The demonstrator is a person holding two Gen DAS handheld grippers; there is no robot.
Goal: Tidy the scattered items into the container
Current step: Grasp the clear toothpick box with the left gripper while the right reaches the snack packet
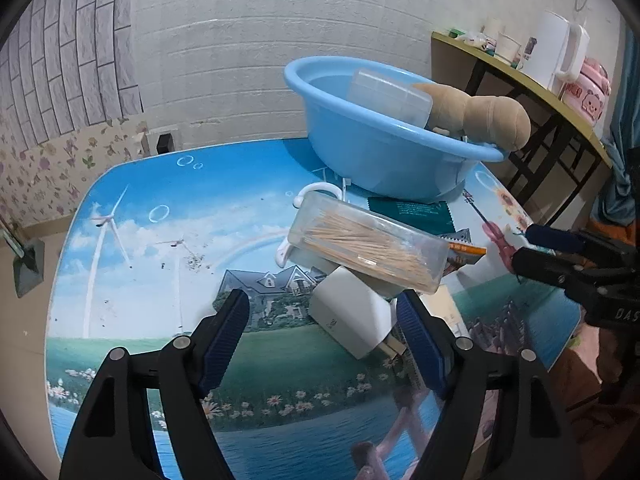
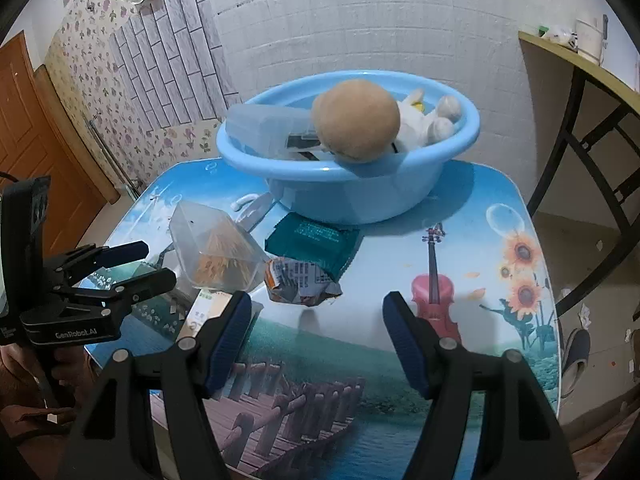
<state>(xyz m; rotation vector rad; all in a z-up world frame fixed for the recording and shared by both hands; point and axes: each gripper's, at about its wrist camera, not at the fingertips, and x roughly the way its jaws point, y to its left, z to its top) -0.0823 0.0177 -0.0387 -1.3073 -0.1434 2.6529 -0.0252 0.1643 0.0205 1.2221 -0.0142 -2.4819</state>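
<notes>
Left wrist view: the left gripper (image 1: 322, 322) hangs spread and empty over the white box (image 1: 352, 320), which lies mid-tabletop (image 1: 160, 240) under the clear toothpick case (image 1: 368, 246). The case looks light, stiff and slick, best pinched across its narrow sides. The basin (image 1: 360, 152) sits at the far edge.

Right wrist view: the right gripper (image 2: 316, 312), also spread and empty, faces a crumpled packet (image 2: 302, 280), soft and light, and a teal pouch (image 2: 312, 244). Only this view shows the plush toy's white body inside the basin (image 2: 360, 196).

A blue plastic basin (image 2: 352, 196) at the bench's far side holds a tan plush toy (image 2: 356, 126) and a clear box (image 2: 264, 124). In front lie a tilted toothpick box (image 1: 368, 242), a teal packet (image 2: 312, 244), a crumpled wrapper (image 2: 300, 282) and a white block (image 1: 352, 314).
</notes>
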